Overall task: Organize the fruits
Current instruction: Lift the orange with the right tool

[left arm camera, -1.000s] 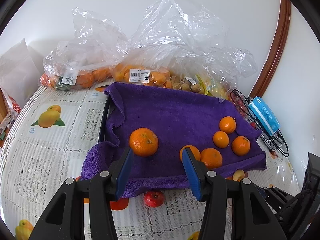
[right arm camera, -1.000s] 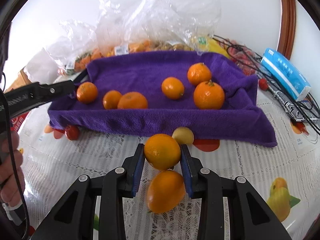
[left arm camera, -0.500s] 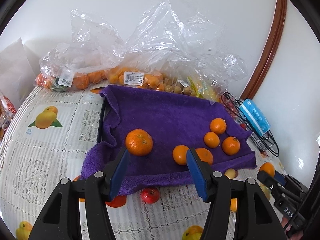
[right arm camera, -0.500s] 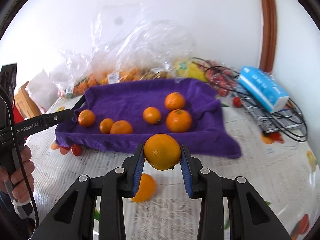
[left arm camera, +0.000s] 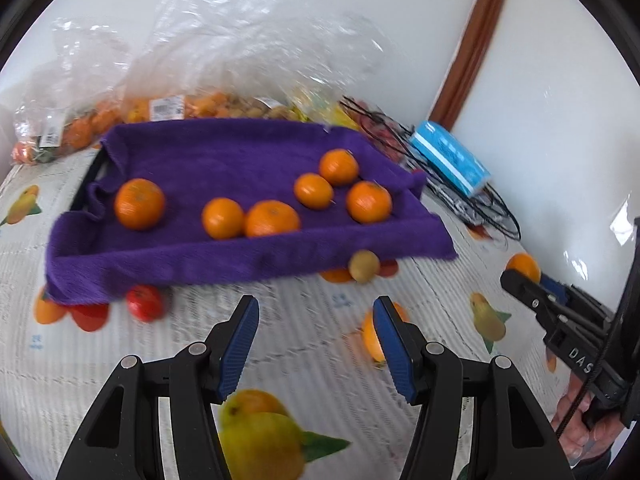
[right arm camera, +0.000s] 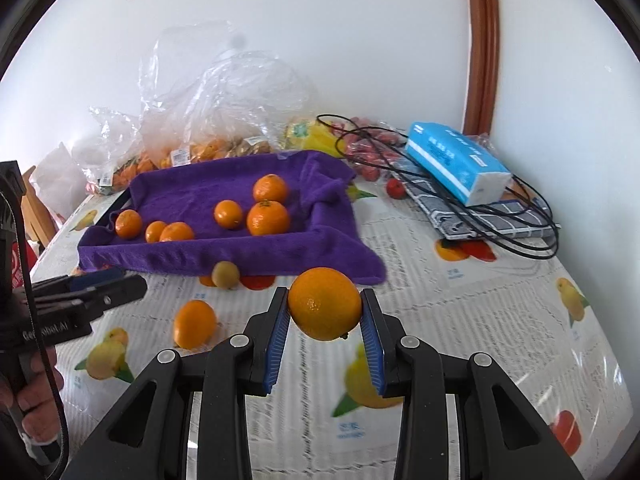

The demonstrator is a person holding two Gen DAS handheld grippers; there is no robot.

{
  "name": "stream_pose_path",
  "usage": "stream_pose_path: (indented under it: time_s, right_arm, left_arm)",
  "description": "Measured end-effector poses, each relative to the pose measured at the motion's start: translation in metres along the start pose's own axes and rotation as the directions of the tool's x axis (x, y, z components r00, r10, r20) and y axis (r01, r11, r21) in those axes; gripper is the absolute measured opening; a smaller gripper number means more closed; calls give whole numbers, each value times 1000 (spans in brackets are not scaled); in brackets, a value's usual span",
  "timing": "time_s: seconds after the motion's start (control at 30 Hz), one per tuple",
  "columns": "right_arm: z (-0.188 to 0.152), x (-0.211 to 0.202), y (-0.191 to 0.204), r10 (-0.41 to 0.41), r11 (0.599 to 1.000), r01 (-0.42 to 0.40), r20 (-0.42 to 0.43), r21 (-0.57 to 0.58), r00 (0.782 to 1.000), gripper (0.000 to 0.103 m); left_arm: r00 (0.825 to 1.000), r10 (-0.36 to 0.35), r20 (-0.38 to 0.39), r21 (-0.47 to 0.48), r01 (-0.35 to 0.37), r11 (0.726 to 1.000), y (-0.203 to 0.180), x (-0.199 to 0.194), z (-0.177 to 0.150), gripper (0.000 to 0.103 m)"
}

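My right gripper [right arm camera: 325,312] is shut on an orange [right arm camera: 325,304] and holds it above the table, in front of the purple towel [right arm camera: 224,256]; it shows at the right of the left wrist view [left arm camera: 522,276]. Several mandarins [right arm camera: 268,218] lie on the towel [left arm camera: 224,256]. My left gripper [left arm camera: 316,320] is open and empty, low over the tablecloth in front of the towel. A loose orange [right arm camera: 195,324] lies on the cloth and shows behind my left gripper's right finger [left arm camera: 370,338]. A small yellow-green fruit [right arm camera: 225,275] and a small red fruit [left arm camera: 145,302] lie at the towel's front edge.
Plastic bags of fruit [right arm camera: 208,136] stand behind the towel by the wall. A blue tissue pack [right arm camera: 456,162], black cables [right arm camera: 500,220] and a grey checked cloth [right arm camera: 492,220] lie at the back right. The tablecloth [right arm camera: 480,320] has printed fruit pictures.
My right gripper has lifted the orange higher and drawn back from the towel. My left gripper has pulled back and turned right, away from the towel, still open.
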State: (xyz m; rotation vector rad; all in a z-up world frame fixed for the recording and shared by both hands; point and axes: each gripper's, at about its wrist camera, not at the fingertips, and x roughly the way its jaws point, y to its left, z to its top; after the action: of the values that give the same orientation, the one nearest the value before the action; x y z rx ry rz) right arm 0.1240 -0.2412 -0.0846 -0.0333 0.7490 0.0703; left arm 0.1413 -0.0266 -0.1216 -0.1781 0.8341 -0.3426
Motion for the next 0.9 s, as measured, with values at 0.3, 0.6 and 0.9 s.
stream_pose_path:
  time_s: [0.3, 0.6, 0.9]
  right_arm:
    - [-8, -9, -34, -37, 999, 37, 1, 29, 999, 35]
    - [-15, -1, -37, -7, 999, 8, -15, 44, 1000, 35]
    - [-15, 2, -17, 32, 999, -31, -20, 24, 999, 35]
  left_arm:
    - [998, 18, -63, 43, -15, 999, -39, 28, -7, 57]
    - [994, 67, -84, 75, -60, 995, -44, 41, -13, 31]
    - [997, 64, -48, 23, -63, 998, -29, 24, -8, 31]
